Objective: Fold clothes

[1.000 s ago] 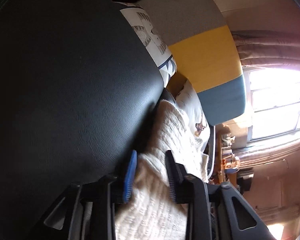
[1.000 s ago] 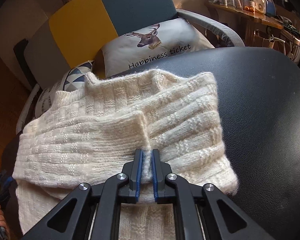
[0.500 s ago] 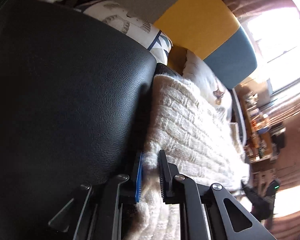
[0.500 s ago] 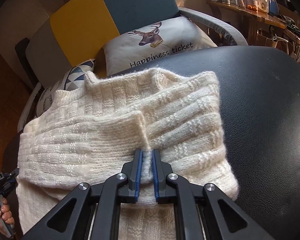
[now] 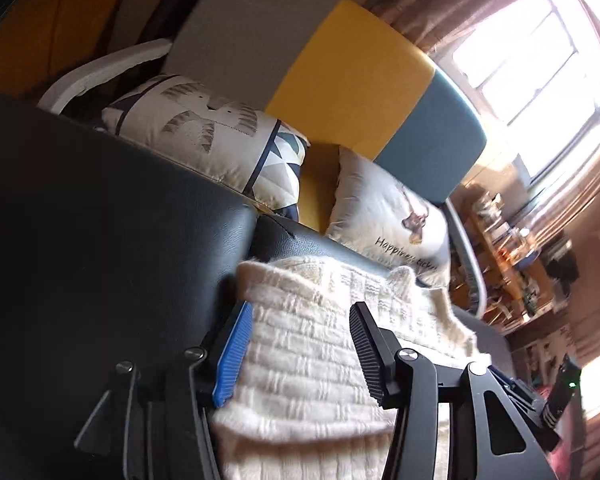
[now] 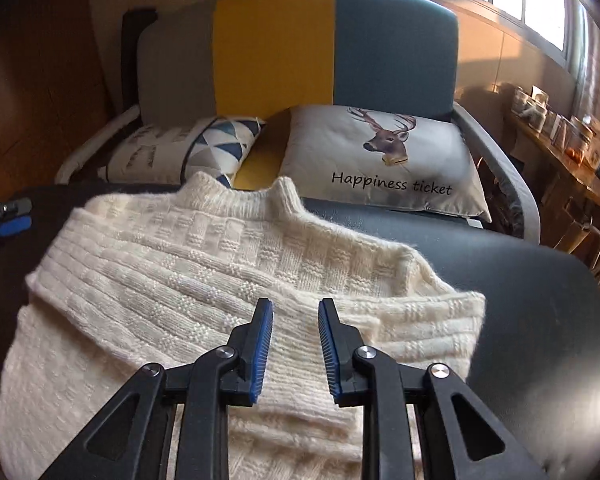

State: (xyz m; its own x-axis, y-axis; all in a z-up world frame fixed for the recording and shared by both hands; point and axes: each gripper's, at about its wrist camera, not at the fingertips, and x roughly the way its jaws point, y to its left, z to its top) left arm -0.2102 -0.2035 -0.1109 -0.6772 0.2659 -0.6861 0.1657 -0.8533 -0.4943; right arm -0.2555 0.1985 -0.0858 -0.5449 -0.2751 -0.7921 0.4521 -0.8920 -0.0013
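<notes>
A cream knitted sweater (image 6: 204,280) lies on a black leather seat (image 6: 540,312), its sleeves folded across the body and its collar pointing toward the sofa. My right gripper (image 6: 295,312) hovers open over the near folded sleeve with nothing between its blue pads. In the left wrist view the same sweater (image 5: 308,344) fills the space below my left gripper (image 5: 300,320), which stands open at the sweater's left edge, beside the black leather (image 5: 100,240). The left gripper's tip (image 6: 8,226) shows at the far left of the right wrist view.
A sofa (image 6: 300,52) with grey, yellow and teal back panels stands behind the seat. It holds a deer cushion (image 6: 380,160) and a triangle-patterned cushion (image 6: 188,148). A cluttered wooden shelf (image 6: 560,136) runs along the right under a bright window (image 5: 540,80).
Both grippers have opened and let go of the sweater. The folded sleeves now lie flat on the body. Both cameras have swung up toward the sofa.
</notes>
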